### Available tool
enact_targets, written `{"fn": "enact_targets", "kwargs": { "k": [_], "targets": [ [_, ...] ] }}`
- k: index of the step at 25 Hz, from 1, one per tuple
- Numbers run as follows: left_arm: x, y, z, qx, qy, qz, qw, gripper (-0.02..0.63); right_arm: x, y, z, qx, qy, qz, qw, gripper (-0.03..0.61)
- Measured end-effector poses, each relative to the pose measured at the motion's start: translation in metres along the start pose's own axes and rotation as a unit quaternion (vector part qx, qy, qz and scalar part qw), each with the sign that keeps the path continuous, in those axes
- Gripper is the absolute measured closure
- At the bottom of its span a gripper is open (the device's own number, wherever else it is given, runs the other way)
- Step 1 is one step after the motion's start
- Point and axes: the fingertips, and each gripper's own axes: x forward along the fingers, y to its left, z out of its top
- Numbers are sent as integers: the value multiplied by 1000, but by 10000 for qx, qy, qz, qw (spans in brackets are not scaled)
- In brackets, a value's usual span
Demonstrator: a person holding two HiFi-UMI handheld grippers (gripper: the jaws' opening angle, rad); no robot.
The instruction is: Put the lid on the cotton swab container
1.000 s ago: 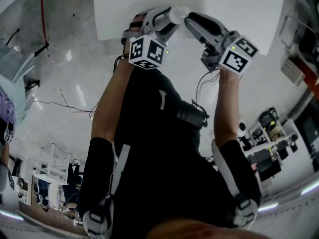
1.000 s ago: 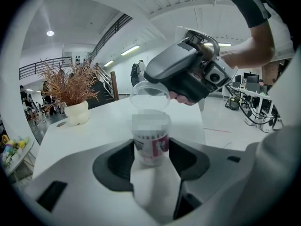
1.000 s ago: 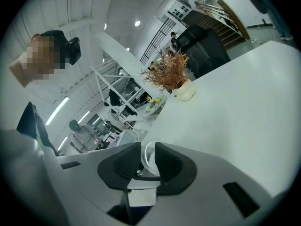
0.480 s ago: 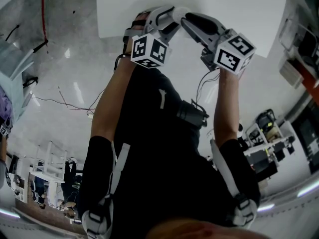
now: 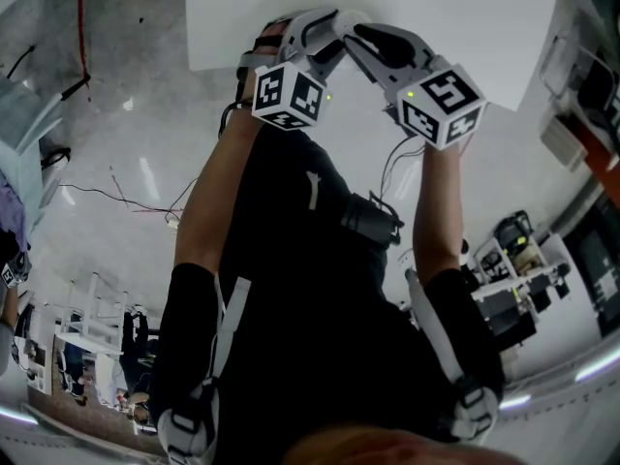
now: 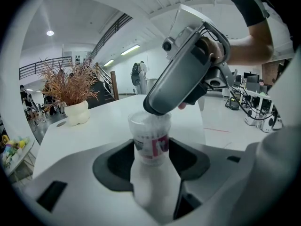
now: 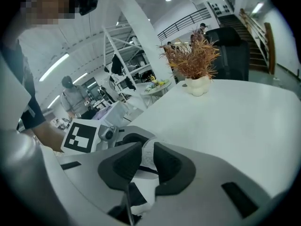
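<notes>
The cotton swab container (image 6: 150,138), a clear tub with a red and white label, stands upright between the dark pads of my left gripper (image 6: 151,149), which is shut on it. My right gripper (image 6: 157,108) comes down onto the tub's mouth from the upper right, touching its rim. In the right gripper view a white lid (image 7: 146,155) sits between the pads of my right gripper (image 7: 145,158), whose jaws are closing on it. Both grippers meet nose to nose above the white table (image 5: 455,8) in the head view. How the lid sits on the rim is hidden.
A white vase of dried brown plants (image 6: 77,113) stands on the table (image 6: 94,128) behind the container; the same vase (image 7: 197,85) shows in the right gripper view. My left gripper's marker cube (image 7: 82,136) lies just beyond the right jaws. Desks and people fill the room behind.
The right gripper has tipped and shifted slightly left, toward the left gripper's tip. The left gripper has stayed almost still.
</notes>
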Motion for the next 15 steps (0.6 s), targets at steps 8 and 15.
{"fn": "enact_targets", "kwargs": {
  "k": [8, 15],
  "targets": [
    [-5, 3, 0, 2, -4, -12, 10000, 382, 4, 4, 1, -510, 306, -501, 9970, 526],
    [2, 4, 5, -1, 12, -25, 10000, 382, 2, -4, 4, -558, 296, -651, 9959, 532]
  ]
}}
